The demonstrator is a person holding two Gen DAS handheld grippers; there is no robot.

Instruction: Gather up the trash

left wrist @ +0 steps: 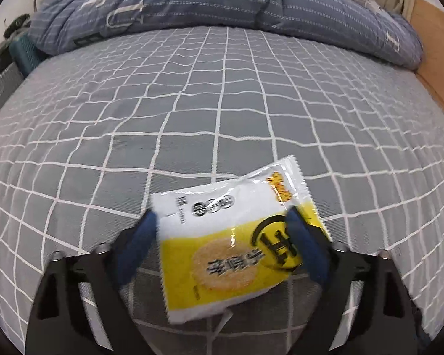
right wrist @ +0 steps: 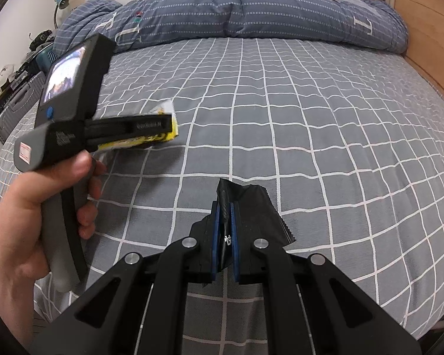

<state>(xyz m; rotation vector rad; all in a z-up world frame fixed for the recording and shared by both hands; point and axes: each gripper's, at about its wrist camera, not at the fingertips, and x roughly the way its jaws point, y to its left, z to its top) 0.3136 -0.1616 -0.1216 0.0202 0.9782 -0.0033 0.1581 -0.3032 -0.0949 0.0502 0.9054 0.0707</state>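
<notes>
A white and yellow snack wrapper (left wrist: 228,236) sits between the blue pads of my left gripper (left wrist: 222,222), which is shut on its two side edges and holds it just above the grey checked bedsheet (left wrist: 222,103). In the right wrist view the left gripper (right wrist: 162,127) shows at the left with the wrapper (right wrist: 165,109) sticking out past its fingers. My right gripper (right wrist: 225,207) is shut on a black plastic bag (right wrist: 251,207), which hangs crumpled around the fingers above the sheet.
A rumpled blue striped duvet (left wrist: 222,3) lies across the far end of the bed. A wooden bed frame (right wrist: 429,44) runs along the right. A suitcase (right wrist: 17,100) and clutter stand off the left side.
</notes>
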